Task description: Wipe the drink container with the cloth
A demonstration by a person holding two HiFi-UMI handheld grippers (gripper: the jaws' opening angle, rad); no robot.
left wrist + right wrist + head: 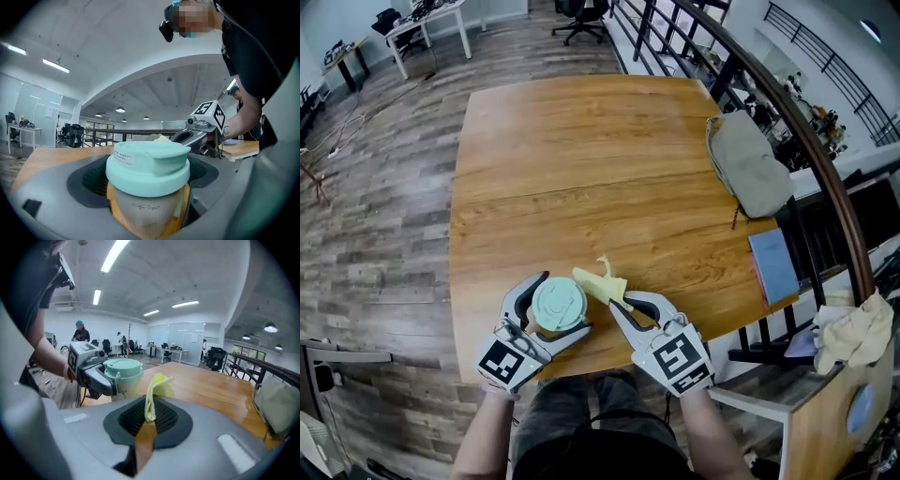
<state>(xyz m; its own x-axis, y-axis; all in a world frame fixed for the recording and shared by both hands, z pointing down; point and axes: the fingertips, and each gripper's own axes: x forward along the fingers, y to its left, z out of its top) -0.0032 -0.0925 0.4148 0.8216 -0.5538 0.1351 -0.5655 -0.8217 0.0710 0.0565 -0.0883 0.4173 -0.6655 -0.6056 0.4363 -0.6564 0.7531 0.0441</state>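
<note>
Mint-lidded translucent drink container is clamped in left gripper, yellow fabric cloth pinched in right gripper. Edge-held cloth could be dragged loose while wiping.

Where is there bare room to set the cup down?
The far half of the table is bare, and the middle too, left of the grey bag. The near edge is crowded: the left hand-held gripper holds the cup, the right hand-held gripper the cloth. A blue notebook takes the right corner.
</note>
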